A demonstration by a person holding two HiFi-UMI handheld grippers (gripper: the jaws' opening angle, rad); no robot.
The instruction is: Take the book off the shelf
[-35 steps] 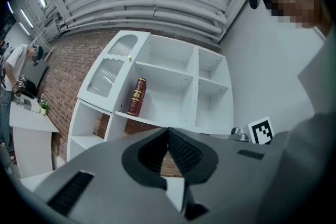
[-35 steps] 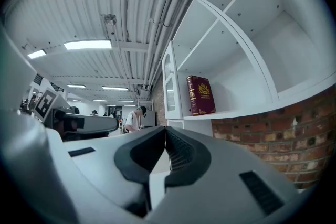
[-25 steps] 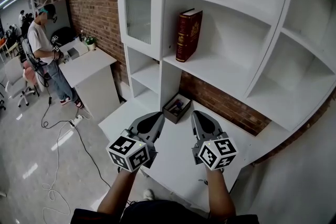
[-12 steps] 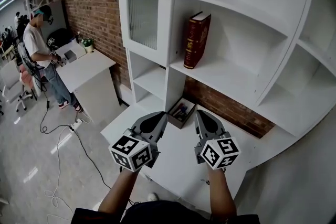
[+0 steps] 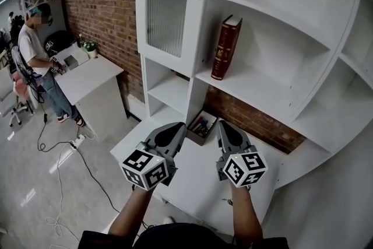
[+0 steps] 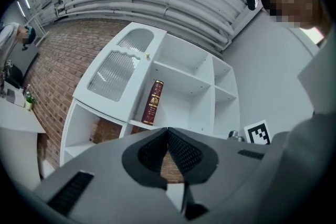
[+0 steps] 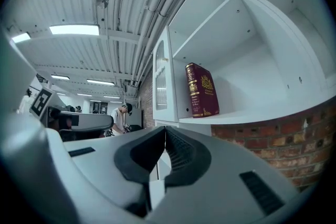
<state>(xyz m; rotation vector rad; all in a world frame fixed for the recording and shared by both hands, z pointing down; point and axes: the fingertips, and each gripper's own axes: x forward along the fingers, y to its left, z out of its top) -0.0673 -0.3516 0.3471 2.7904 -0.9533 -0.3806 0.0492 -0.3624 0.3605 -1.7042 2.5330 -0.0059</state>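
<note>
A dark red book (image 5: 226, 47) with gold print stands upright, leaning a little left, on the white shelf (image 5: 256, 86) beside the cabinet's upright. The same book (image 6: 153, 102) shows in the left gripper view and again, the book (image 7: 201, 89), in the right gripper view. My left gripper (image 5: 176, 129) and right gripper (image 5: 222, 126) hang side by side over the white desk top (image 5: 192, 178), well below and short of the book. Both are shut with nothing between their jaws.
A glass-fronted cabinet door (image 5: 166, 6) with a small knob stands left of the book. A small open box (image 5: 201, 125) of oddments sits at the back of the desk top. At the far left a person (image 5: 36, 60) stands by a white counter (image 5: 87, 74). Cables (image 5: 64, 160) trail on the floor.
The view has drifted so the shelf unit and book sit further right and lower in the frame. Both grippers keep their place side by side, still shut.
</note>
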